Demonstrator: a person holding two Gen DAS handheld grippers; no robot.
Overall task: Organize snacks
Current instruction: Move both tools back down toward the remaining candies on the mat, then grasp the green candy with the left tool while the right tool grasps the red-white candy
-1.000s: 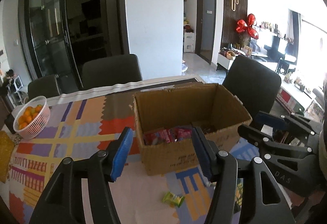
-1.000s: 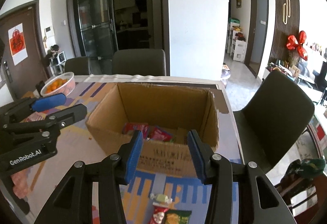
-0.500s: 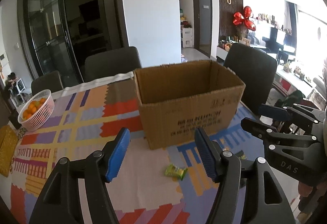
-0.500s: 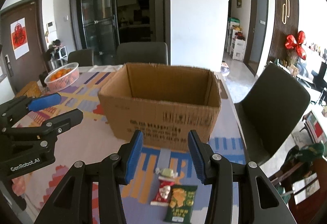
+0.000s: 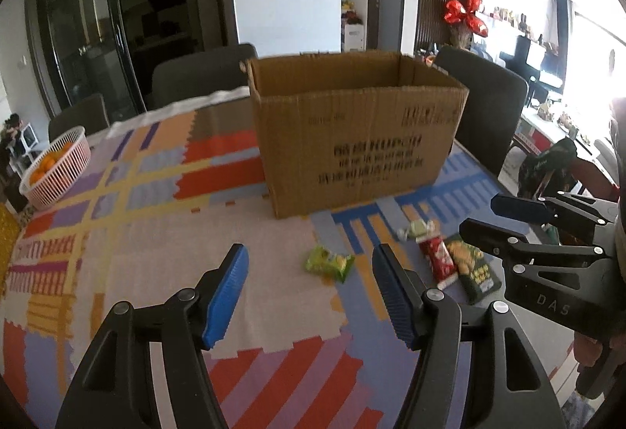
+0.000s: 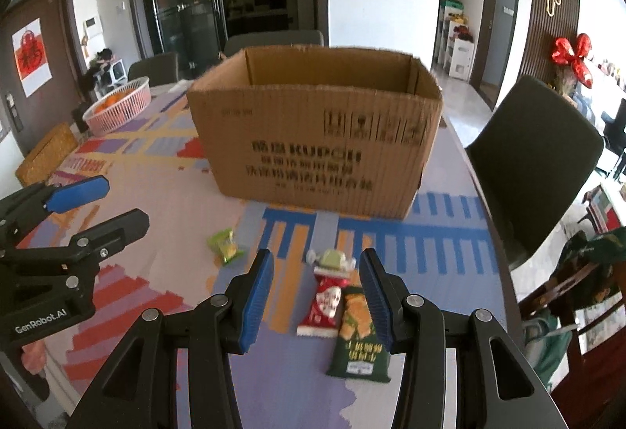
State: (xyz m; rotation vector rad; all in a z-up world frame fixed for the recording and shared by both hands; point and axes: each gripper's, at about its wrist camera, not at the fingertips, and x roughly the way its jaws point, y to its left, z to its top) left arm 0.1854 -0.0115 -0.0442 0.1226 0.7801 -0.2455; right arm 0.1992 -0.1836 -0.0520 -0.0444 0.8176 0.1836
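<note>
The left gripper (image 5: 311,286) has just been opening and stands wide with nothing between its jaws, above the tablecloth (image 5: 164,245) near a light green packet (image 5: 328,262). The right gripper (image 6: 316,290) is narrower and empty, over a pale candy (image 6: 331,260), a red packet (image 6: 325,305) and a dark green bag (image 6: 358,341). The cardboard box (image 6: 313,139) sits beyond all 4 snacks.
</note>
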